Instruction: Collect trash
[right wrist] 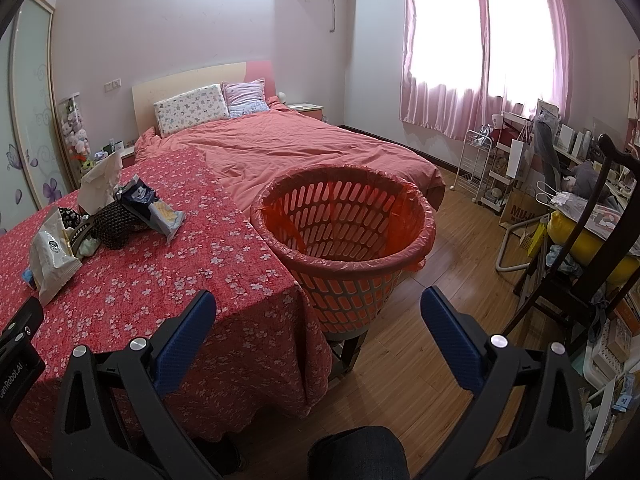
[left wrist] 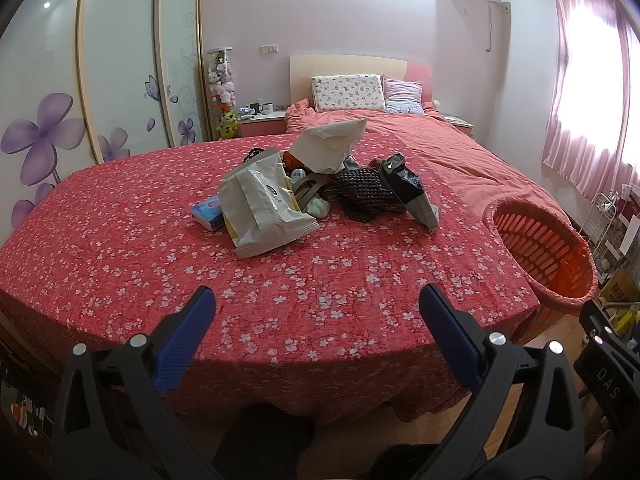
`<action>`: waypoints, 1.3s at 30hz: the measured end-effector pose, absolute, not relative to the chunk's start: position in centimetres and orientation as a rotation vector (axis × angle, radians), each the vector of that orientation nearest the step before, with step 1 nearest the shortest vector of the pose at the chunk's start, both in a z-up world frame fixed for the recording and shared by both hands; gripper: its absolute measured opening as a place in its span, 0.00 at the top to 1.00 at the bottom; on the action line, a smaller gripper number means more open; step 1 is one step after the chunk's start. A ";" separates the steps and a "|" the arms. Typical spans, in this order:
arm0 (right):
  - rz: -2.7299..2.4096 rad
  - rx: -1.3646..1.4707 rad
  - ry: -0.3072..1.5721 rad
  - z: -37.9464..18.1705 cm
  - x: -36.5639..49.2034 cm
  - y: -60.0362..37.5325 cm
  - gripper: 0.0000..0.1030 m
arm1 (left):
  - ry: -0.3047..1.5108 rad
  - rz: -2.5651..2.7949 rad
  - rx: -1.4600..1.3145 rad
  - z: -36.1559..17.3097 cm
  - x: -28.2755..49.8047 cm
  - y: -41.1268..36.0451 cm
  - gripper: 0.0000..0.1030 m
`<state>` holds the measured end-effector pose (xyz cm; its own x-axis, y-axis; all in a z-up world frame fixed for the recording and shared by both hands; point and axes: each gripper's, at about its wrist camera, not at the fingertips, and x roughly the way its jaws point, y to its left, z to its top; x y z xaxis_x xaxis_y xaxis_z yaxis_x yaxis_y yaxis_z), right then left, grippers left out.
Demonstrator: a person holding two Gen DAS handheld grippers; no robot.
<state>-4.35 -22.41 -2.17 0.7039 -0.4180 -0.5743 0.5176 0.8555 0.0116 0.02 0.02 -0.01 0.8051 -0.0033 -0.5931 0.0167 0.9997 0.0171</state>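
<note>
A pile of trash lies in the middle of the table with the red flowered cloth (left wrist: 120, 248): a white snack bag (left wrist: 268, 208), a crumpled paper bag (left wrist: 328, 148), a dark wrapper (left wrist: 404, 184), a black mesh item (left wrist: 364, 196) and a blue tissue pack (left wrist: 208, 212). The pile also shows in the right wrist view (right wrist: 104, 216). An orange lined basket (right wrist: 344, 232) stands at the table's right edge, also in the left wrist view (left wrist: 540, 248). My left gripper (left wrist: 316, 300) is open and empty above the near table edge. My right gripper (right wrist: 318, 304) is open and empty before the basket.
A bed with pink bedding (right wrist: 304, 152) lies behind the table. A wardrobe with flower doors (left wrist: 100, 80) is on the left. A dark chair (right wrist: 580, 240), a white cart (right wrist: 476, 164) and cluttered shelves stand on the right over wooden floor (right wrist: 440, 320).
</note>
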 end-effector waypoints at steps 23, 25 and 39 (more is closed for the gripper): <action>-0.524 0.177 0.594 -2.1 -4.3 -22.4 0.02 | 0.639 -0.014 0.020 -0.1 -0.4 0.1 0.03; -0.524 0.177 0.594 -2.1 -4.3 -22.4 0.02 | 0.639 -0.014 0.020 -0.1 -0.3 0.1 0.03; -0.515 0.173 0.597 -2.2 -4.1 -22.3 0.02 | 0.646 -0.007 0.014 -0.4 -0.1 -0.3 0.03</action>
